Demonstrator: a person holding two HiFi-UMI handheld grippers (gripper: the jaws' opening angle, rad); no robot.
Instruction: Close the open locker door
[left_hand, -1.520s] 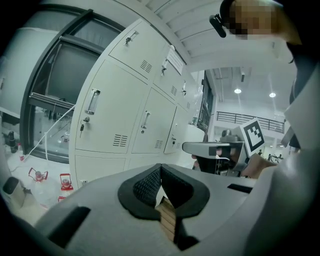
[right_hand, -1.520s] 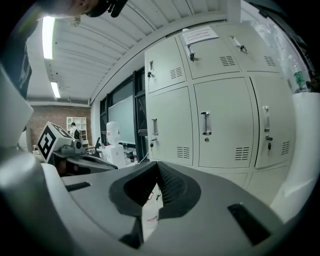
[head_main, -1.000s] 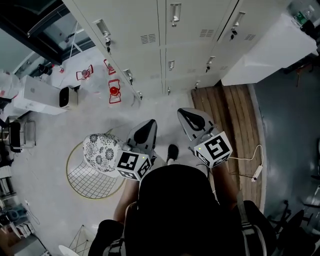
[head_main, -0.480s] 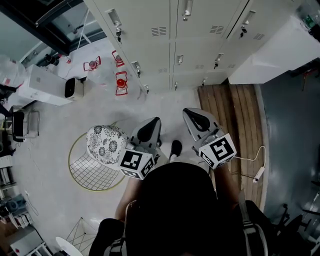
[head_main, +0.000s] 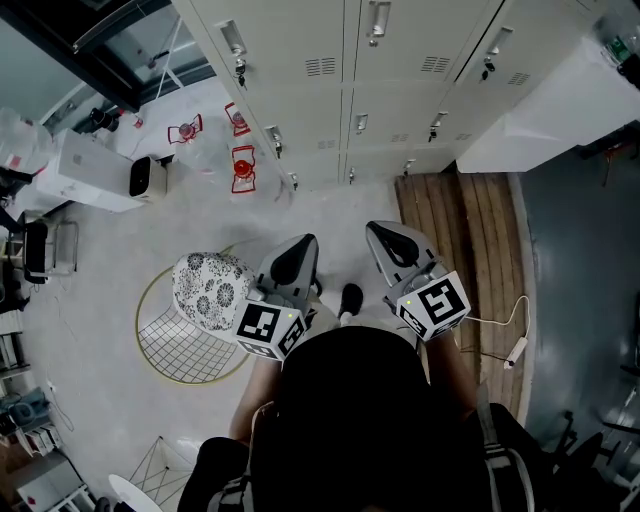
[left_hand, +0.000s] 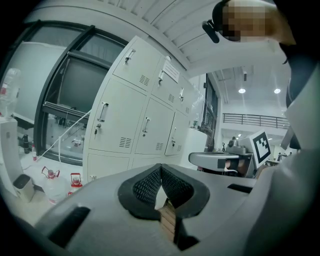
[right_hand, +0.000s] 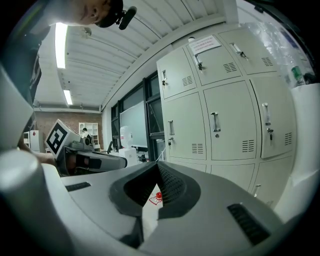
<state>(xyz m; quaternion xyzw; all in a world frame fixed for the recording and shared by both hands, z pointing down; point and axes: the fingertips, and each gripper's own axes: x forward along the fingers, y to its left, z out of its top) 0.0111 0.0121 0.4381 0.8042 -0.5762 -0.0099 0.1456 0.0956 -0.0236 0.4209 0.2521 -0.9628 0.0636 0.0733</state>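
Fingers (left_hand: 148, 188) of the left gripper (head_main: 297, 250) are pressed together at the tips with nothing held between them, and the fingers (right_hand: 171, 186) of the right gripper (head_main: 383, 235) are likewise closed and empty, as a person standing on the pale floor (head_main: 330, 215) holds both tools side by side at waist height, pointed toward a bank of cream lockers (head_main: 330, 90) along the floor's far edge. The two grippers sit near each other but apart, well short of the lockers, with the person's shoe (head_main: 349, 300) showing on the floor between them. In the gripper views every visible locker front with its handle and vent slots looks flush, and the open locker door cannot be picked out with certainty in any view. A wooden platform (head_main: 455, 230) lies on the floor at the foot of the lockers to the right, beneath the right gripper's side, with a power strip (head_main: 515, 348) and its cable just past its near end. To the left, a wire chair (head_main: 180, 350) with a patterned cushion (head_main: 208, 290) stands just beside the left gripper, and red-framed objects (head_main: 242, 165) rest near the lockers' left end.
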